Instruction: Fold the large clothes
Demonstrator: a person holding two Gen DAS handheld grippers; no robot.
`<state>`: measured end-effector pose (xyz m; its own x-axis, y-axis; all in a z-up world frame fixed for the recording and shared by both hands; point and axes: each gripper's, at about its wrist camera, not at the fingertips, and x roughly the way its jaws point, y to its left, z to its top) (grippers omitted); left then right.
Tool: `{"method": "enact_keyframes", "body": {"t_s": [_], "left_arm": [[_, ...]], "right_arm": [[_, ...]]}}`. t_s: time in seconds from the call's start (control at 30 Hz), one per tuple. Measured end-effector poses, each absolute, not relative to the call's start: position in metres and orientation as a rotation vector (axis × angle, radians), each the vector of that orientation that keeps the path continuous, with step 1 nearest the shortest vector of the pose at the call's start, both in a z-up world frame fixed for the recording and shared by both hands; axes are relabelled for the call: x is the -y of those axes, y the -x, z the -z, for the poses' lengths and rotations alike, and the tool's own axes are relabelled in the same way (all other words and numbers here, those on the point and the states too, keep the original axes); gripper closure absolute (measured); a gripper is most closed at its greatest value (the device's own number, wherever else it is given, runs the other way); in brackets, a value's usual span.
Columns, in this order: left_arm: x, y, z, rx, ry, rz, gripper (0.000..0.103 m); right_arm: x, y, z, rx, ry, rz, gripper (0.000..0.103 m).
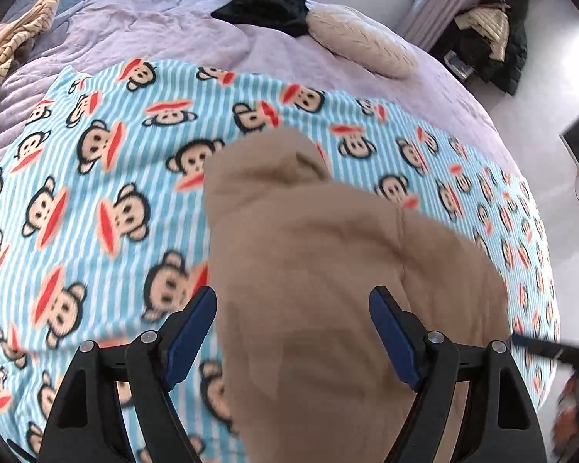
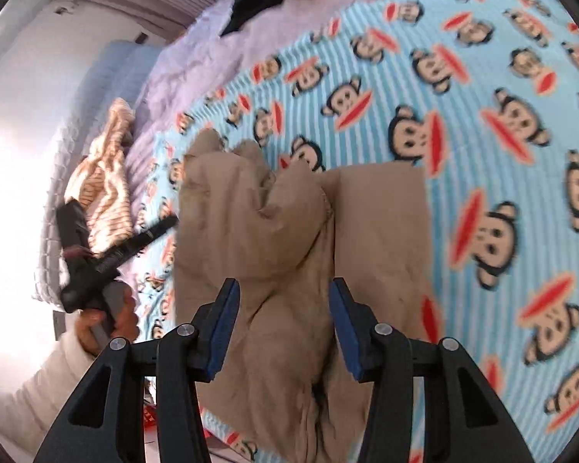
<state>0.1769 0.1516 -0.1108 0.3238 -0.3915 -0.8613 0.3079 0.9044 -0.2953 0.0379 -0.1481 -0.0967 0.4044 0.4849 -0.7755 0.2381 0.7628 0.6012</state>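
Both tongs look alike: the left tongs (image 1: 293,332) and right tongs (image 2: 283,324) have black angular plastic arms with triangular cut-outs, round silver screws at the pivots and flat dark-blue pads. A cream quilted sleeve (image 2: 38,389) covers the left arm.

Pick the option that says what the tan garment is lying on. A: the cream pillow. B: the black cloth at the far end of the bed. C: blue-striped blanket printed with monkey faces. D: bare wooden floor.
C: in both wrist views the tan garment lies on the blue-striped monkey blanket, which shows around it; the cream pillow and black cloth lie farther off on the lilac bedspread.
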Motion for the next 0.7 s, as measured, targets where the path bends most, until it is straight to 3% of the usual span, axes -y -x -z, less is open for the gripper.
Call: {"method": "enact_keyframes", "body": {"t_s": [0.13,0.17,0.2,0.5,0.7], "left_arm": [[-0.130,-0.198,0.126,-1.162,0.059,0.414,0.020],[-0.128,-0.197,0.132,-1.171,0.053,0.405,0.020],[-0.122,-0.201,0.139,-1.193,0.038,0.397,0.020],[-0.056,-0.183,0.158,-1.189,-0.167,0.432,0.020],[-0.064,-0.177,0.145,-1.162,-0.183,0.403,0.020]], "right_arm": [[0.161,-0.072,0.150,-1.179,-0.923,-0.163,0.052],[0.160,-0.074,0.153,-1.171,-0.938,-0.162,0.078],[0.162,-0.075,0.157,-1.167,-0.935,-0.156,0.094],[0.174,-0.012,0.184,-1.259,-0.914,-0.015,0.099],[0.171,-0.005,0.175,-1.260,-0.934,0.019,0.098]]}}
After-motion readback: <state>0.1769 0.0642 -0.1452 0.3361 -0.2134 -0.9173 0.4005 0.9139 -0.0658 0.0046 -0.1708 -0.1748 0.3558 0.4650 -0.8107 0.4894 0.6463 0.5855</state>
